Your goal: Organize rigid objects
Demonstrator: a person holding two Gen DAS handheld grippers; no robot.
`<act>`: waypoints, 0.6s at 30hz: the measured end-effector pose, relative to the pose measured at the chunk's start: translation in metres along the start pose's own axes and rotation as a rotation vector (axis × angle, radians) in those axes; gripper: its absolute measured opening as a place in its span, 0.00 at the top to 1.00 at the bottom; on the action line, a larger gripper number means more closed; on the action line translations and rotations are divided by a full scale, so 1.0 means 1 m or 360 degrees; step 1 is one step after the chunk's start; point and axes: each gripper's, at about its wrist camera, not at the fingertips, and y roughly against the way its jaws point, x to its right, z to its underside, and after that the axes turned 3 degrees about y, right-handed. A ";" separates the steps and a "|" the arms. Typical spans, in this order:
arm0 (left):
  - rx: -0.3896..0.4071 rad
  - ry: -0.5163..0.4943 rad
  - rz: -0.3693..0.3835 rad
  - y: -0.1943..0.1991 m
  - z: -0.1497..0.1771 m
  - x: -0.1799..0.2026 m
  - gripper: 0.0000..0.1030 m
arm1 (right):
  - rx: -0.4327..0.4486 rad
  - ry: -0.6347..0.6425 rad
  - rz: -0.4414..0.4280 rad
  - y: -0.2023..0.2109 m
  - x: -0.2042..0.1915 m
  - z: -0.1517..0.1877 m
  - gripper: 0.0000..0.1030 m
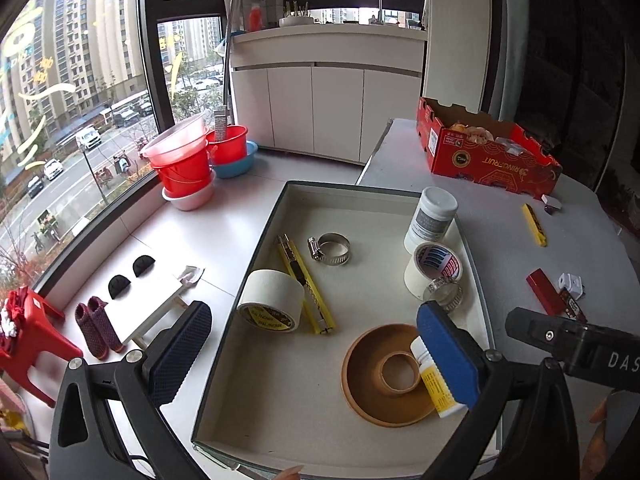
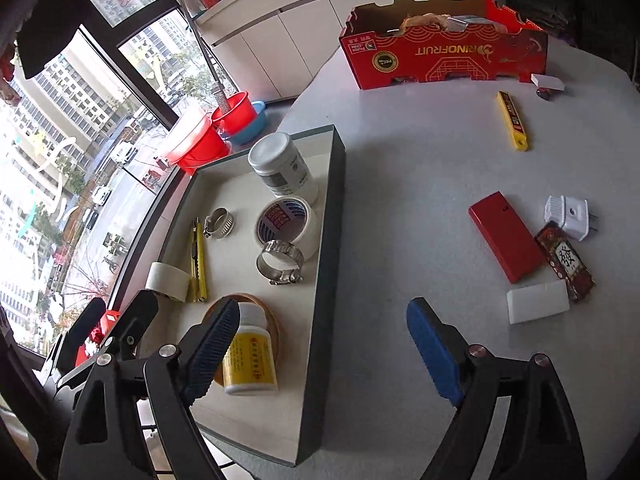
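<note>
- Blue-padded jaws of the left gripper (image 1: 316, 350) stand wide apart with nothing pressed between them; the gripper hangs over the near end of the grey-walled tray (image 1: 240, 264).
- Its right pad (image 1: 448, 356) sits just in front of the yellow-labelled pill bottle (image 1: 434, 384), which lies on its side on the brown ring-shaped dish (image 1: 368, 380); whether pad and bottle touch cannot be told.
- Between the left jaws lie the beige tape roll (image 1: 272, 300) and, just beside it, the yellow utility knife (image 1: 306, 284).
- Farther in the tray: a steel hose clamp (image 1: 330, 248), the white tape roll with printed core (image 1: 434, 270), a second clamp (image 1: 444, 292) leaning against it, and an upright white jar (image 1: 432, 218) at the far right wall.
- The right gripper (image 2: 324, 350) is also spread open and empty, straddling the tray's right wall: its left pad (image 2: 212, 348) is beside the pill bottle (image 2: 250, 356), its right pad (image 2: 434, 354) is over the grey table (image 2: 420, 152).
- On the table outside the tray, well apart from both grippers: a white block (image 2: 538, 302), a red box (image 2: 506, 236), a patterned red box (image 2: 566, 260), a white plug adapter (image 2: 570, 216), a yellow blade case (image 2: 512, 126) and the red fruit carton (image 2: 444, 50).
</note>
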 end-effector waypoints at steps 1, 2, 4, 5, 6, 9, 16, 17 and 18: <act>-0.0015 -0.0013 0.0016 0.002 0.004 0.004 0.00 | 0.0003 0.0007 0.0021 0.005 0.005 0.007 0.16; -0.0030 -0.0025 0.0037 0.004 0.007 0.007 0.00 | 0.0008 0.0016 0.0048 0.010 0.010 0.015 0.16; -0.0061 -0.0052 0.0076 0.008 0.016 0.016 0.00 | 0.0001 0.0023 0.0117 0.019 0.021 0.033 0.16; -0.0074 -0.0071 0.0098 0.010 0.020 0.023 0.00 | -0.0009 0.0018 0.0148 0.022 0.029 0.041 0.16; -0.0084 -0.0090 0.0117 0.013 0.024 0.029 0.00 | -0.0024 0.0007 0.0178 0.024 0.038 0.050 0.16; -0.0109 -0.0180 0.0173 0.023 0.036 0.053 0.00 | -0.0054 -0.0031 0.0275 0.033 0.063 0.074 0.16; -0.0170 -0.0340 0.0359 0.041 0.048 0.122 0.00 | -0.0015 -0.0116 0.0506 0.067 0.119 0.109 0.16; -0.0185 -0.0340 0.0375 0.041 0.047 0.131 0.00 | -0.0013 -0.0148 0.0513 0.071 0.126 0.113 0.16; -0.0203 -0.0325 0.0387 0.040 0.046 0.139 0.00 | -0.0014 -0.0185 0.0515 0.074 0.135 0.117 0.16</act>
